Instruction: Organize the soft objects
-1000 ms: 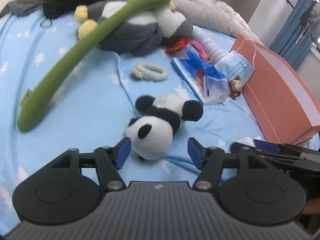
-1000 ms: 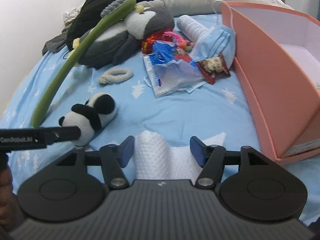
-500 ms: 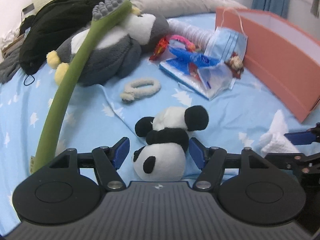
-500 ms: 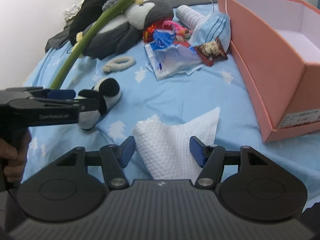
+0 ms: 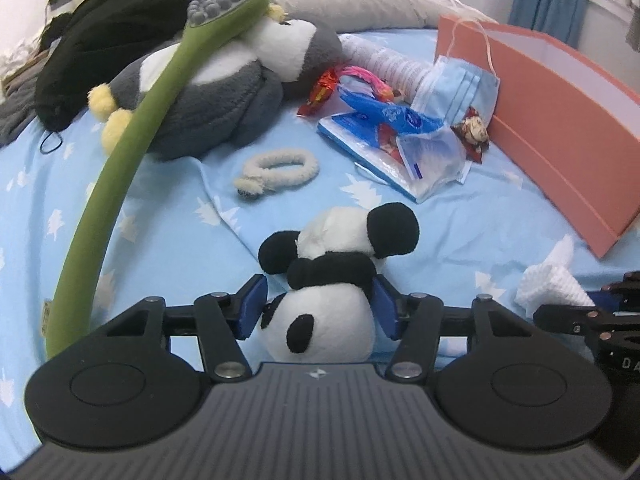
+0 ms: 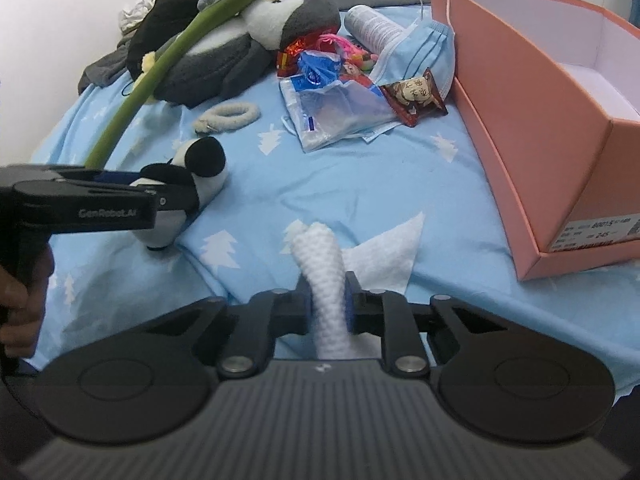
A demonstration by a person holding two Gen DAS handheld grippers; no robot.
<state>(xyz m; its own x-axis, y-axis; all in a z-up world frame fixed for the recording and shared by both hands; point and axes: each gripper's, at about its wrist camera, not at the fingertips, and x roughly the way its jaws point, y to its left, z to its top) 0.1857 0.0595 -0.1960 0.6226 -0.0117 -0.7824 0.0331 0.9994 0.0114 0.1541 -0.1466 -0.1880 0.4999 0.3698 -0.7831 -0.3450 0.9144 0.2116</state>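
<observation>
While pinched, white cloth (image 6: 326, 280) stands upright.

**Readable Markings**

The side of the left gripper (image 6: 152, 204) body, seen from the right wrist view, carries the grey lettering "GenRobot.AI". On the near end of the pink box (image 6: 540, 132) sits a white label (image 6: 592, 234) with small print; only the number "245" reads clearly (the rest is too small to make out). In the left wrist view, the right gripper (image 5: 568, 312) shows the letters "DA" at the frame's edge, cut off. Print on the blue packet (image 5: 400, 116) and the white bottle (image 6: 372, 26) is illegible.
</observation>
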